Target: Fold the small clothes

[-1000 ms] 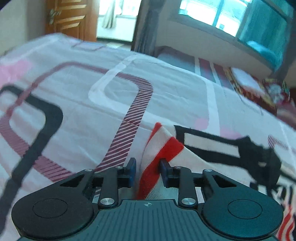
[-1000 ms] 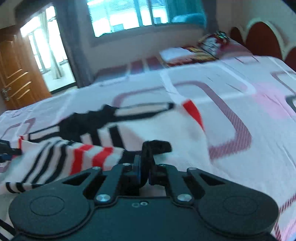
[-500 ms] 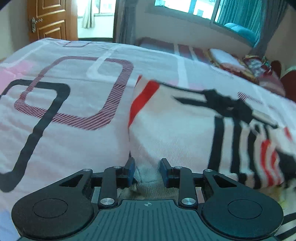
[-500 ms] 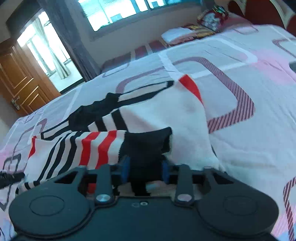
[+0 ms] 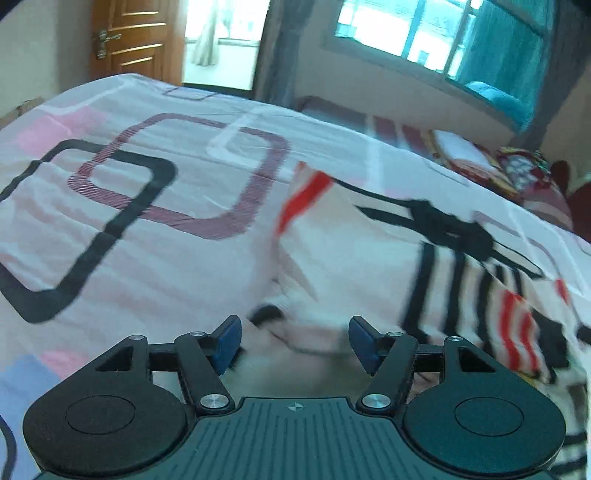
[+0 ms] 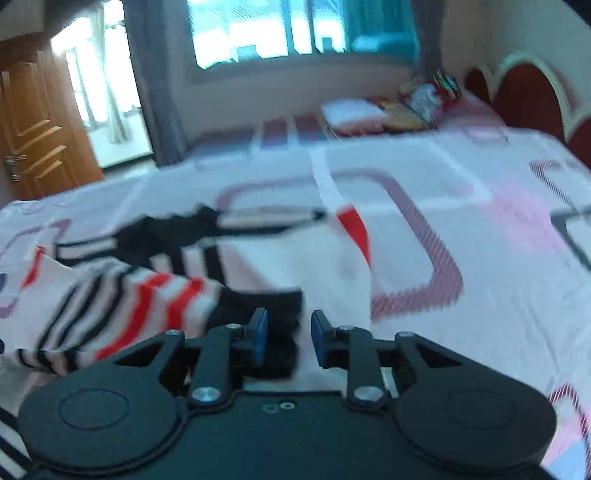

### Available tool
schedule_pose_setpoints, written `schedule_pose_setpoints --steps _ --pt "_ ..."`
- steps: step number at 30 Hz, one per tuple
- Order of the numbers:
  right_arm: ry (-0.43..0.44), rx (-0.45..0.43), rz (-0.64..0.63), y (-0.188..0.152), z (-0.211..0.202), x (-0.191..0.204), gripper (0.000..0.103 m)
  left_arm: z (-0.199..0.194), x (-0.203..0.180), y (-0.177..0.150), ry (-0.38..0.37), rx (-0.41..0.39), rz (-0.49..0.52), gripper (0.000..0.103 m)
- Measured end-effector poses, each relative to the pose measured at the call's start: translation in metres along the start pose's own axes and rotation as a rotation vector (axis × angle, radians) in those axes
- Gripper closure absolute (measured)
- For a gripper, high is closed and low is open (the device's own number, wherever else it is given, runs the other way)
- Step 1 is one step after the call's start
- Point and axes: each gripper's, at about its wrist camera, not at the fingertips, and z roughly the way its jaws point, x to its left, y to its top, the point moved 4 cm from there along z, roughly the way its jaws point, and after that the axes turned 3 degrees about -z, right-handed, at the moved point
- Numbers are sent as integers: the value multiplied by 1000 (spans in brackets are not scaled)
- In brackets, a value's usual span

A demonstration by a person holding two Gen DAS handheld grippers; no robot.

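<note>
The garment point(image 5: 354, 258) ahead of the left claw point(image 5: 293, 341) is white, with a red band at its far corner, black bands across its far side, and thin black and red stripes to the right. The claw is black with blue pads point(image 5: 227, 341). Left of it, the bed point(image 5: 147, 236) sheet is pale pink, printed with black, maroon-hatched and white rounded squares. From the right claw point(image 6: 286, 339), also black with blue pads, a black patch of garment point(image 6: 258, 306) lies just ahead, red and black stripes on white to its left. The door point(image 6: 33, 136) far left is orange-brown wood; the curtain point(image 6: 380, 26) is teal.
</note>
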Motion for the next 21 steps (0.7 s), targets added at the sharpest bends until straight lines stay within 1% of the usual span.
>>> schedule_pose_setpoints --steps 2,4,5,7,9,11,12,13,14,15,16,17,18,19,21 --pt "39 -28 -50 3 -6 12 76 3 -8 -10 -13 29 33 39" --pt "93 -11 -60 2 -3 22 77 11 -7 -19 -2 58 25 39" --pt "118 3 -57 1 0 26 77 14 -5 -22 15 58 24 39" --pt "142 24 -61 -2 6 33 77 18 0 -20 59 22 56 40" --pt "147 33 -73 -6 9 39 77 22 6 -14 81 -7 56 57" --pt "144 37 -80 -6 12 41 76 21 13 -8 102 -46 22 58" --pt "142 38 -81 -5 14 41 75 23 20 -5 148 -69 5 58" --pt "143 41 -77 -4 15 41 75 27 29 -3 181 -72 -19 55" --pt "145 41 -74 -4 14 41 75 30 41 -3 162 -67 -79 53" --pt "147 45 -75 -4 15 42 74 30 42 -1 158 -75 -90 53" --pt "144 58 -83 -6 19 44 74 31 38 -1 169 -64 -68 53" --pt "138 72 -90 -9 23 45 73 31 31 -1 167 -56 -30 53" --pt "138 97 -94 -13 29 46 72 31 27 -1 153 -46 -13 53" --pt "130 113 -112 -17 34 48 73 28 25 -2 150 -36 -9 53" --pt "92 98 -170 -17 33 50 75 20 28 -3 135 -18 -34 53"
